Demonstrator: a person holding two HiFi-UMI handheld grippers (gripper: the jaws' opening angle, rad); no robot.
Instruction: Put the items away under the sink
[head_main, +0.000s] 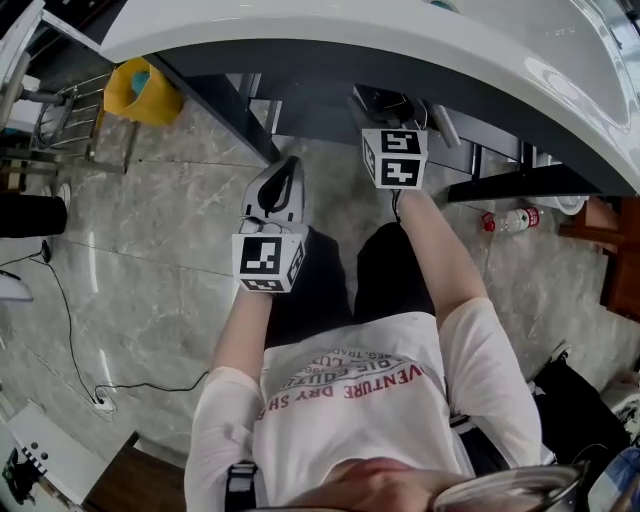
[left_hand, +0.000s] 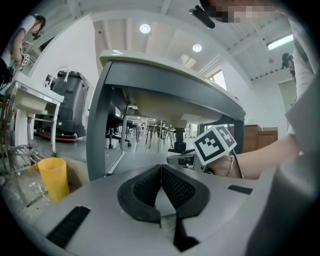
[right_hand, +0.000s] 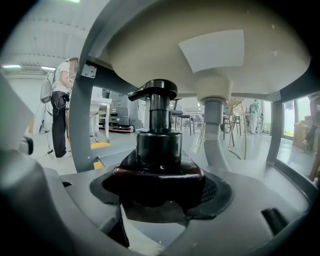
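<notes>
Head view: left gripper (head_main: 285, 175) at centre, right gripper (head_main: 385, 105) just above it, tucked beneath sink (head_main: 400, 50) rim. Left gripper view: jaws pressed together, nothing between. Right gripper view: jaws clamped on dark pump bottle (right_hand: 159, 140), centre frame, upright under sink.

The head view is bright and evenly lit. The glossy floor (head_main: 150, 270) carries pale streaks of reflected light, and the white sink (head_main: 450, 50) glares along its rim at the upper right, with deep shadow beneath it. Straight lines bow toward the edges. In the left gripper view two round ceiling lamps (left_hand: 145, 28) and a strip light (left_hand: 280, 41) burn out to white, and the corners fall to black. In the right gripper view the sink's underside sits in soft shade. The pump bottle (right_hand: 159, 135) is near-black with small highlights, the right gripper (right_hand: 162, 187) blurs close to the lens, and the corners are dark.
</notes>
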